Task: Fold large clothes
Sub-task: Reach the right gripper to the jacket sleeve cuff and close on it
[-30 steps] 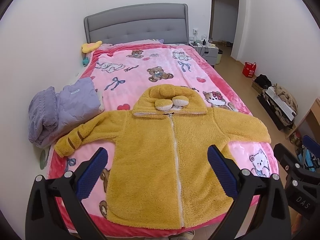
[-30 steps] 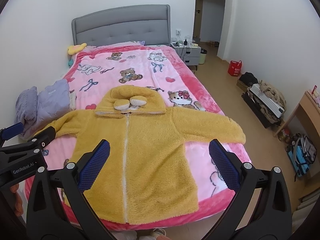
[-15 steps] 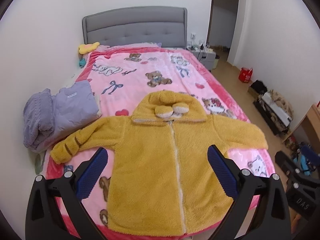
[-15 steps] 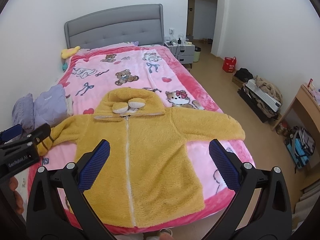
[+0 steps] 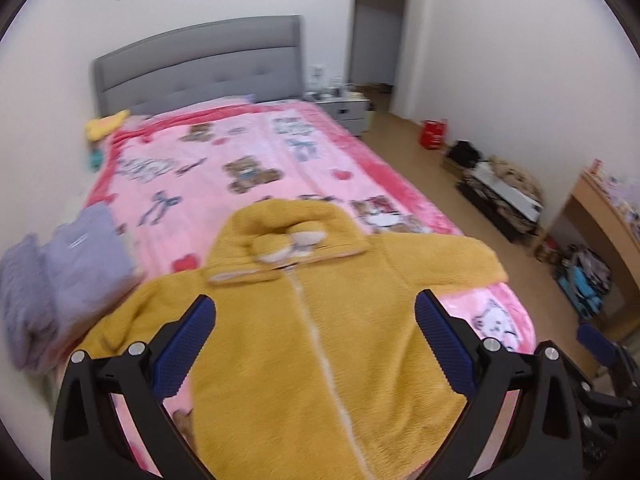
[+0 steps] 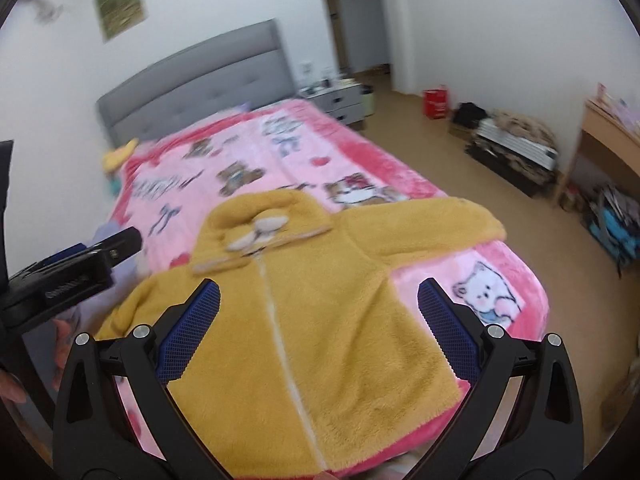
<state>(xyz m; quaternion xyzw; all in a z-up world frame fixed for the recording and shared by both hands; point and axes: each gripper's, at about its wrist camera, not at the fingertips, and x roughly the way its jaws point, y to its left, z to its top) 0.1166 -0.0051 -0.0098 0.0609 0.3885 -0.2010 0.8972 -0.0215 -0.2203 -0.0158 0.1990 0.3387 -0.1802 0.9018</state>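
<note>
A yellow fleece hooded jacket (image 5: 320, 320) lies flat and zipped on the pink blanket, sleeves spread, hood with bear ears toward the headboard. It also shows in the right wrist view (image 6: 312, 320). My left gripper (image 5: 314, 336) is open and empty, held above the jacket's lower body. My right gripper (image 6: 318, 332) is open and empty, also above the lower body. The left gripper shows at the left edge of the right wrist view (image 6: 76, 276). Both views are blurred.
The bed (image 5: 352, 148) with a pink cartoon blanket and grey headboard (image 5: 200, 64). Folded lilac clothes (image 5: 60, 276) lie at the bed's left edge. A nightstand (image 5: 344, 108), red bag (image 5: 434, 134), floor clutter (image 5: 500, 196) and a wooden desk (image 5: 600, 220) stand to the right.
Both grippers have moved forward and tilted, so the jacket looks nearer and the views are blurred. The jacket has not moved. Both grippers stay open.
</note>
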